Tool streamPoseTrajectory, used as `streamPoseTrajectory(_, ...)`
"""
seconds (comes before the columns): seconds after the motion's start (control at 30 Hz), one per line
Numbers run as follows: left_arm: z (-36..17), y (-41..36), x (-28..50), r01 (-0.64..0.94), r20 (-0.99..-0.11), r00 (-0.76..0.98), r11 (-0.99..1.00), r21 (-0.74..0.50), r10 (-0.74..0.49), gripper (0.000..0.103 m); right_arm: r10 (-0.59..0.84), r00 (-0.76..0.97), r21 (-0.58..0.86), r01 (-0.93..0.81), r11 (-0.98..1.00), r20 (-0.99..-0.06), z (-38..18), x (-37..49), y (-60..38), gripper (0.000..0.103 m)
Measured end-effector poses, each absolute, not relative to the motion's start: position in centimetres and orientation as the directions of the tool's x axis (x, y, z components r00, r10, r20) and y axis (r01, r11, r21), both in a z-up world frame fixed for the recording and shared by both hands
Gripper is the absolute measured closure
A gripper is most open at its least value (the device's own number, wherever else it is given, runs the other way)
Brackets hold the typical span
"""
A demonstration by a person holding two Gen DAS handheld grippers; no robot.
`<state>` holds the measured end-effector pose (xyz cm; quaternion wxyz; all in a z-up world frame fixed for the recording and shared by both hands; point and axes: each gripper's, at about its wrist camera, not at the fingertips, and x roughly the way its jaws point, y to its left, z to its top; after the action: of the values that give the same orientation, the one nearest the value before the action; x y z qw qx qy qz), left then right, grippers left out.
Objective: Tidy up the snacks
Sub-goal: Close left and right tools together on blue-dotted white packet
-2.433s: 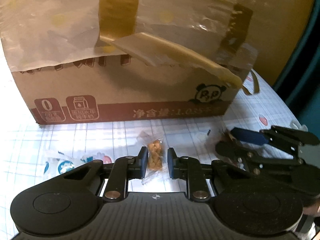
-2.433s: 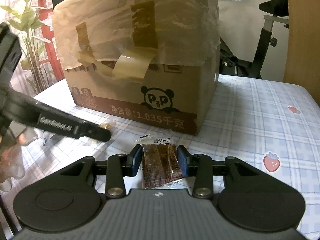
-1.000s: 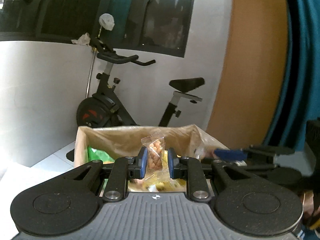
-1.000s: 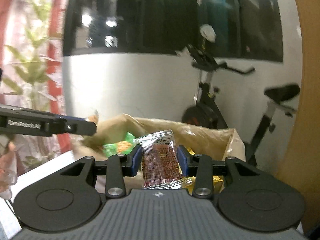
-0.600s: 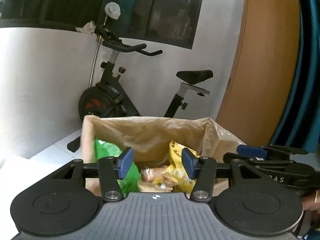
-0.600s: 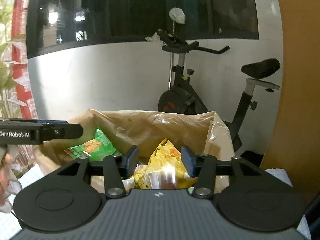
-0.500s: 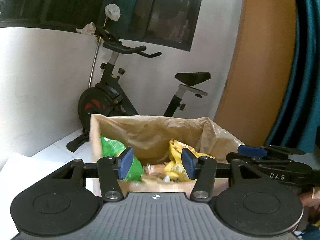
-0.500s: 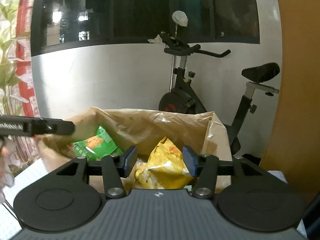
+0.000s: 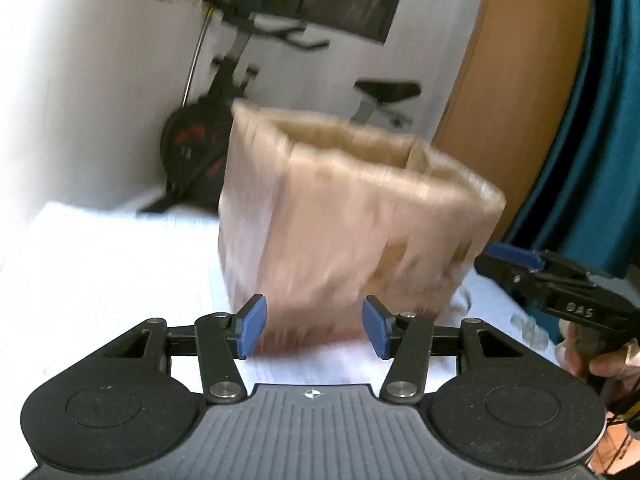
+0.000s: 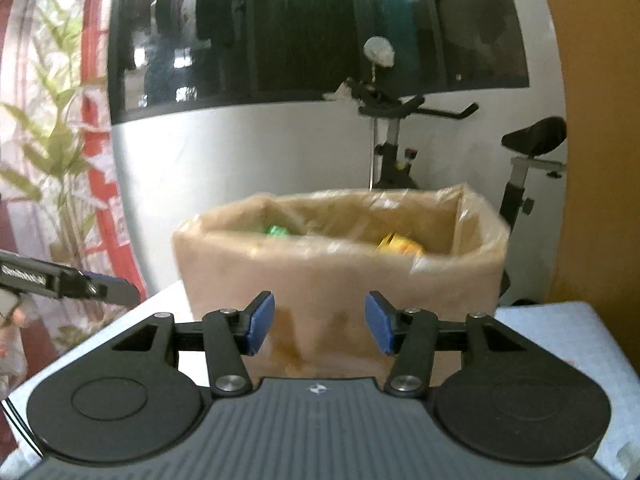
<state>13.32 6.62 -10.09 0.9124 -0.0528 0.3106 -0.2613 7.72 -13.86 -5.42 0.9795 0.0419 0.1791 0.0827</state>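
A cardboard box (image 9: 348, 220) lined with clear plastic stands on the table; it also shows in the right wrist view (image 10: 340, 264). A green packet (image 10: 276, 231) and a yellow packet (image 10: 396, 242) lie inside it. My left gripper (image 9: 316, 330) is open and empty, in front of the box's near side. My right gripper (image 10: 318, 326) is open and empty, also in front of the box and below its rim. The right gripper (image 9: 516, 258) shows at the right of the left wrist view, the left gripper (image 10: 112, 286) at the left of the right wrist view. The left wrist view is blurred.
The white checked tablecloth (image 9: 100, 256) spreads around the box. An exercise bike (image 10: 400, 140) stands behind the table by a white wall. A plant (image 10: 52, 168) is at the far left. An orange-brown panel (image 9: 500, 80) and a teal curtain (image 9: 600, 120) are at the right.
Both grippers opened and dropped their snack packets into the box. Since then both have pulled back and down, so the box's side fills the view and its inside is mostly hidden.
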Motion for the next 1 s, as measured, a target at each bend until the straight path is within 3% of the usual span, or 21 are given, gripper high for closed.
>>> streamPoseTrajectory(0.33,-17.6,5.9,13.7,0.348,-0.632,0.575,0.854,-0.387,-0.52,0.05,0.24,0.805,0.044,-0.257,0.965,-0.543,-10.6,9.1,-10.4,0.049)
streamPoseTrajectory(0.53,-20.1,5.2,15.0,0.329,-0.655,0.503,0.826,-0.458,-0.564,0.051,0.328,0.63,0.073,-0.396,0.916,-0.703,-14.4,10.7,-7.6,0.05)
streamPoseTrajectory(0.77,-21.8,3.2,16.5,0.317,-0.693,0.443,0.823,-0.472,-0.569,0.051,0.366,0.562,0.093,-0.454,0.886,-0.742,-16.0,12.3,-5.6,0.051)
streamPoseTrajectory(0.87,-22.5,2.7,16.9,0.319,-0.704,0.418,0.818,-0.478,-0.574,0.064,0.378,0.548,0.114,-0.454,0.884,-0.746,-16.3,13.0,-5.8,0.051)
streamPoseTrajectory(1.0,-22.2,2.1,16.6,0.354,-0.705,0.402,0.81,-0.468,-0.584,0.068,0.381,0.546,0.138,-0.433,0.891,-0.746,-16.9,12.9,-6.6,0.052)
